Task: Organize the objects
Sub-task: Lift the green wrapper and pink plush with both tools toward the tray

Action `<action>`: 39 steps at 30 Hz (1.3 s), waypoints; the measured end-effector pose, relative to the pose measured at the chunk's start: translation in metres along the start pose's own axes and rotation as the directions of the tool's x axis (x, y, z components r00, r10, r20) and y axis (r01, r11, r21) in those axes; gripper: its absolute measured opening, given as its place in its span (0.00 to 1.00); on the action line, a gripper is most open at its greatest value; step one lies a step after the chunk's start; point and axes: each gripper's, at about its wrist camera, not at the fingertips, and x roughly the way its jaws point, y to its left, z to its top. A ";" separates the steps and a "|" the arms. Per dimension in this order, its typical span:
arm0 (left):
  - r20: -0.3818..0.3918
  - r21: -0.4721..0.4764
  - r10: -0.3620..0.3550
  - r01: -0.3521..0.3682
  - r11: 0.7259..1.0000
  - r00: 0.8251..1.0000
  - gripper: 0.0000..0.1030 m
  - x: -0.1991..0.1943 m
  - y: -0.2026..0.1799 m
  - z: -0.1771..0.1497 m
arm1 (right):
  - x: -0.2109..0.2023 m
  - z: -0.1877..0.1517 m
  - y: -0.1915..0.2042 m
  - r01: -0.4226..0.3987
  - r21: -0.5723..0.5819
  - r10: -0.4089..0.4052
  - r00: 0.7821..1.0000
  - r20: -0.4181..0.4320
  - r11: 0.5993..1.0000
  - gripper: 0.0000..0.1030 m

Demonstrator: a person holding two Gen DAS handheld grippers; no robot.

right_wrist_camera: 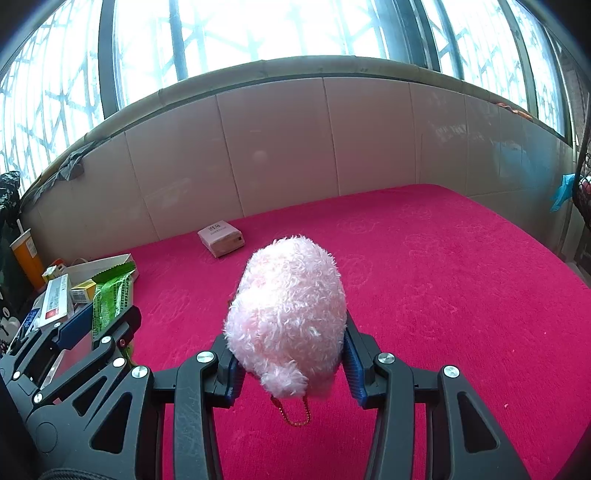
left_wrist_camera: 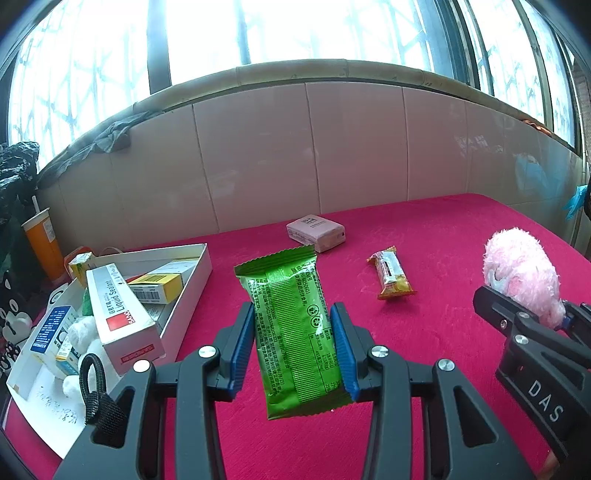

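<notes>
Crimson plush bed cover (left_wrist_camera: 424, 229), nubby and flat, backed by padded beige panels under bright barred windows. Left gripper (left_wrist_camera: 295, 347) clamped narrow on a crinkly green foil packet (left_wrist_camera: 291, 332), held above the cover, print too small to read. Right gripper (right_wrist_camera: 291, 358) closed around a fluffy pink plush ball (right_wrist_camera: 291, 314), gold bead chain (right_wrist_camera: 295, 413) dangling beneath, partly hidden. White cardboard tray (left_wrist_camera: 192, 280) at left, crammed with boxes, cut off by the edge. Pink wrapped block (left_wrist_camera: 316, 230) and small orange snack bar (left_wrist_camera: 391, 275) lying apart on the cover.

Bright barred windows (right_wrist_camera: 258, 33) above beige padded wall (right_wrist_camera: 280, 147)
</notes>
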 end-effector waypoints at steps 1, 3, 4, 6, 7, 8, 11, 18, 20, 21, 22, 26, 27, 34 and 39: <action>-0.002 0.001 0.000 0.000 1.000 1.000 0.39 0.000 0.000 -0.001 | 0.000 0.000 0.000 -0.001 -0.001 0.001 1.000 0.000 1.000 0.48; -0.003 0.001 0.003 -0.003 1.000 1.000 0.39 -0.002 0.001 -0.001 | 0.000 0.000 0.000 -0.001 -0.002 0.001 1.000 0.001 1.000 0.48; -0.003 0.002 0.005 -0.005 1.000 1.000 0.39 -0.002 0.001 -0.001 | 0.000 0.000 0.001 0.000 -0.002 0.000 1.000 0.001 1.000 0.48; -0.001 0.006 0.005 -0.005 1.000 1.000 0.39 -0.004 0.001 -0.002 | -0.002 -0.001 0.002 0.000 -0.006 0.000 1.000 0.002 1.000 0.48; 0.000 0.008 0.006 -0.006 1.000 1.000 0.39 -0.005 0.001 -0.002 | -0.003 -0.001 0.002 -0.003 -0.009 0.003 1.000 0.001 1.000 0.48; 0.000 0.009 0.006 -0.006 1.000 1.000 0.39 -0.005 0.001 -0.002 | -0.004 -0.002 0.003 -0.006 -0.013 0.006 1.000 -0.002 1.000 0.48; -0.003 0.009 0.005 -0.005 1.000 1.000 0.39 -0.007 0.003 -0.003 | -0.007 -0.004 0.004 -0.004 -0.024 0.004 1.000 0.003 1.000 0.48; -0.007 0.007 0.008 -0.008 1.000 1.000 0.39 -0.010 0.008 -0.006 | -0.013 -0.006 0.005 0.000 -0.028 0.000 1.000 0.009 1.000 0.48; -0.006 0.008 0.008 -0.008 1.000 1.000 0.39 -0.012 0.010 -0.007 | -0.013 -0.006 0.006 0.000 -0.031 0.000 1.000 0.005 1.000 0.48; -0.006 0.009 0.008 -0.007 1.000 1.000 0.39 -0.012 0.010 -0.008 | -0.013 -0.006 0.006 -0.001 -0.032 0.001 1.000 0.005 1.000 0.48; -0.008 0.009 0.006 -0.006 1.000 1.000 0.39 -0.013 0.011 -0.008 | -0.014 -0.006 0.006 0.000 -0.033 0.000 1.000 0.007 0.999 0.48; -0.013 -0.004 0.006 -0.006 1.000 1.000 0.39 -0.015 0.018 -0.011 | -0.018 -0.006 0.007 0.003 -0.038 -0.003 1.000 0.014 0.999 0.48; -0.014 -0.005 0.005 -0.005 1.000 1.000 0.39 -0.016 0.020 -0.011 | -0.019 -0.006 0.008 0.004 -0.039 -0.004 1.000 0.015 0.999 0.48; -0.001 -0.010 0.010 -0.010 1.000 1.000 0.39 -0.025 0.030 -0.016 | -0.026 -0.008 0.011 0.013 -0.057 -0.011 1.000 0.029 0.998 0.48; -0.014 -0.029 0.027 -0.028 0.999 1.000 0.39 -0.028 0.046 -0.023 | -0.028 -0.013 0.016 0.013 -0.067 -0.011 0.999 0.030 0.998 0.48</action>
